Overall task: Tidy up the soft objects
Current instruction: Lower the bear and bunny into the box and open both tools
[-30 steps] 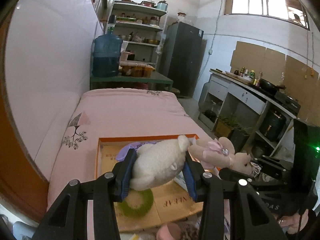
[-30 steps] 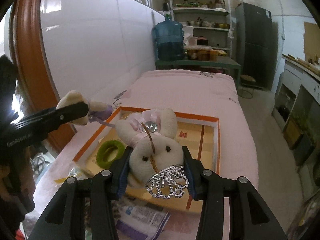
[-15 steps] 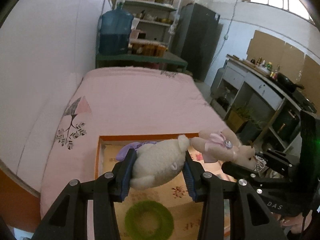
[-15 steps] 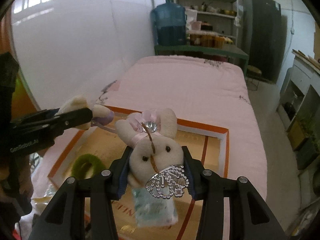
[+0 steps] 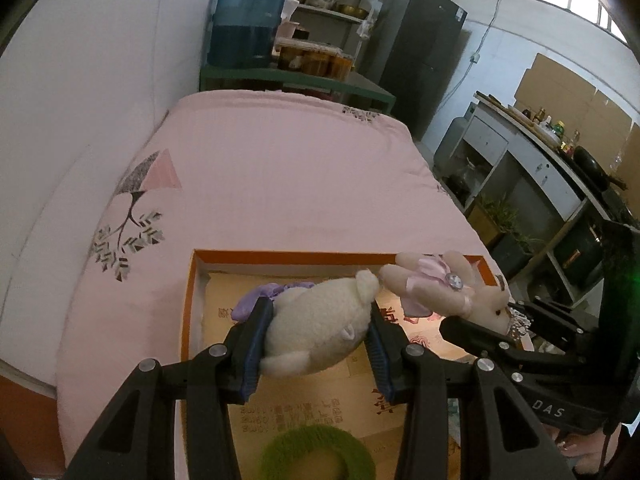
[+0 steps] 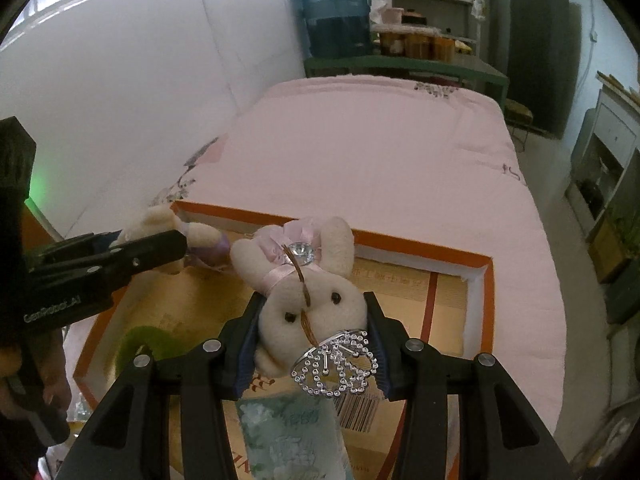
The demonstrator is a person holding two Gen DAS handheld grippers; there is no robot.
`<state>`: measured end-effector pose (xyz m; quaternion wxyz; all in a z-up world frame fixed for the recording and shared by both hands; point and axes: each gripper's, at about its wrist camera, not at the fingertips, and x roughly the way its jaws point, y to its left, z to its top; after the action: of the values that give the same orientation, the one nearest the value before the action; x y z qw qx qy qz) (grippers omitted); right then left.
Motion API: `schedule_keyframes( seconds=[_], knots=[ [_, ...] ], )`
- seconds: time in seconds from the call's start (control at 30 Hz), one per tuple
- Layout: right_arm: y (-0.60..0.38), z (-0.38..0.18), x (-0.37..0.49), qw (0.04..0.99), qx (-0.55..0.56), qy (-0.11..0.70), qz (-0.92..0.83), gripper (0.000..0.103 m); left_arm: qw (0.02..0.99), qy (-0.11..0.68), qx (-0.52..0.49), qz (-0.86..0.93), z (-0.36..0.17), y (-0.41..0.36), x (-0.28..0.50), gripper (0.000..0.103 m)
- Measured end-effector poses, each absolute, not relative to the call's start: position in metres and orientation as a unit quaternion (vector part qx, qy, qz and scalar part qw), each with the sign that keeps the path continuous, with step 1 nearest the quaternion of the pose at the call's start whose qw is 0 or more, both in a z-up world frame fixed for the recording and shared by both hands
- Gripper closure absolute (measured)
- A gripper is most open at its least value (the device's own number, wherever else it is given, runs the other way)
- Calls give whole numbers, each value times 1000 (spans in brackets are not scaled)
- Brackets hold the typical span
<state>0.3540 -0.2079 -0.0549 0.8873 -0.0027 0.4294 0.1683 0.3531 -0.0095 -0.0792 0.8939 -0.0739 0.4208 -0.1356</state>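
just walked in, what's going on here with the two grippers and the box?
A person is sorting plush toys into an orange-rimmed cardboard box on a pink bed. The left gripper is clamped on a white plush toy, the right gripper on a bunny plush with a rhinestone charm. Both toys hang above the box, not released. A green ring already lies inside.

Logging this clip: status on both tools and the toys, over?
Left tool shut on white plush. Right tool shut on bunny plush. Both toys above orange box, green ring inside. Nothing blocking the drop.
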Motion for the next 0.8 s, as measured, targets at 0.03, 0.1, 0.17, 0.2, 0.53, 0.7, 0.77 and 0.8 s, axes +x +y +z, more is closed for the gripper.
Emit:
schedule_keyframes(
  seconds=[0.03,0.1,0.17,0.2,0.53,0.7,0.77,0.8],
  knots=[
    [-207,-57,356,886,-3,432,168,55,893,421,-74,-136,-81,-9,353,58],
    [-206,-59,356,885,-5,435,167,55,893,422,-76,-137,-82,-9,354,58],
    [-205,-63,357,884,-5,437,167,55,893,422,-75,-137,-83,-9,354,58],
    [-205,-64,357,883,-6,438,166,55,893,423,-73,-138,-84,-10,354,58],
    [-204,-81,362,875,-13,457,159,53,882,438,-83,-151,-103,-12,350,58],
    [-204,-86,361,873,-17,463,153,49,878,448,-77,-152,-105,-14,352,55],
    [-204,-84,360,874,-18,460,154,41,882,442,-70,-148,-104,-15,349,53],
    [-205,-84,360,875,-18,459,153,40,885,436,-70,-149,-101,-15,347,50]
  ],
)
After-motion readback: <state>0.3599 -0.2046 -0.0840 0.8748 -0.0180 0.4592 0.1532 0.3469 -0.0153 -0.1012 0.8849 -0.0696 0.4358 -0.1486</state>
